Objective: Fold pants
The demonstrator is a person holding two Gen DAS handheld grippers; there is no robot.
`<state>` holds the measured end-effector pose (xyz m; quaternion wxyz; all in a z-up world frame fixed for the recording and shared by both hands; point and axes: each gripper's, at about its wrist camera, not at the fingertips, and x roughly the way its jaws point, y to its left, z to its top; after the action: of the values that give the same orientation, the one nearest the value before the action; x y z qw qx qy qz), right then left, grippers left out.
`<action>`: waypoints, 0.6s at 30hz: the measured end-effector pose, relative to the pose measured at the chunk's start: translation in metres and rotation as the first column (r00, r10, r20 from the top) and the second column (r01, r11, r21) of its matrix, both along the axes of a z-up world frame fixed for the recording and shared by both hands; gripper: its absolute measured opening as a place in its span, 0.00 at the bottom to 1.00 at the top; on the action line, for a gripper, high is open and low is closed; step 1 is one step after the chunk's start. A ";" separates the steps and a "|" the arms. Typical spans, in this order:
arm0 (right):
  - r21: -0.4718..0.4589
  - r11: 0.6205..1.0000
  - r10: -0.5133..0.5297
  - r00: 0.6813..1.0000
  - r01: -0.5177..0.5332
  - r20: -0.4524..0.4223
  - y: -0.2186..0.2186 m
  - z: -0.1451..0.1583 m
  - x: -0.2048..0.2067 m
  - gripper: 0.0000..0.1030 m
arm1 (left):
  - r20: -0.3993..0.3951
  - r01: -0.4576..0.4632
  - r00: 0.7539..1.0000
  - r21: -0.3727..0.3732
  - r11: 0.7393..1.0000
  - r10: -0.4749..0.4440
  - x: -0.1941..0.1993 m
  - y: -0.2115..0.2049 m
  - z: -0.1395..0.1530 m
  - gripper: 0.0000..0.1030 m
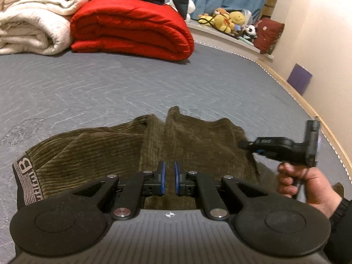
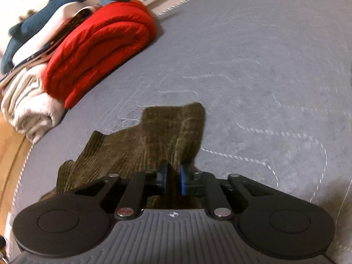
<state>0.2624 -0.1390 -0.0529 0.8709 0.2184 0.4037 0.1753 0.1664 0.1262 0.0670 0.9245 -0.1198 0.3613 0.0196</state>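
The left claw [image 1: 169, 181] sits at 6 o'clock in its own view, its blue pads drawn close together with only a narrow slit between them and no cloth pinched in that slit: clenched on nothing, poised just above the olive corduroy pants [image 1: 123, 151]. Those pants lie rumpled on the grey quilted bed [image 1: 110, 83], spreading from the claw toward 9 o'clock, where a dark waistband with pale lettering [image 1: 23, 176] curls at the edge, and toward 3 o'clock, where the right claw [image 1: 243, 144] comes in sideways with its tip against the cloth's far edge, held by a hand [image 1: 308, 184] in a dark sleeve. In the right wrist view the right claw [image 2: 173, 180] is clenched on a bunched ridge of the pants [image 2: 154, 138], the fabric gathered between its blue pads and running away toward 12 o'clock, with the rest spilling toward 9 o'clock over the bed [image 2: 264, 66]. Farther out, at 11 o'clock in both views, a folded red blanket [image 1: 132, 28] rests on the bed, touching a rolled cream blanket [image 1: 33, 22] to its left. At 1 o'clock in the left view, a heap of soft toys [image 1: 228, 19] sits on a ledge beyond the bed.
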 end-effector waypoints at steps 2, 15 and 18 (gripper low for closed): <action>0.008 0.999 0.030 0.998 -0.031 0.049 -0.002 0.021 -0.004 0.10 | 0.005 -0.017 1.000 -0.005 1.000 0.017 0.001 0.005 0.002 0.07; 0.241 0.564 -0.825 0.536 0.789 0.177 -0.204 0.081 -0.057 0.10 | 0.028 -0.043 0.999 -0.014 0.999 0.043 0.017 0.018 0.008 0.07; 0.121 0.544 -0.837 0.546 0.830 0.017 -0.239 0.030 -0.052 0.14 | -0.015 0.017 1.000 -0.030 0.999 -0.017 0.027 0.008 -0.007 0.10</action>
<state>0.2102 -0.3784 -0.0228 0.8517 0.4201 0.2105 -0.2319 0.1933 0.1344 0.0601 0.9200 -0.1302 0.3696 0.0072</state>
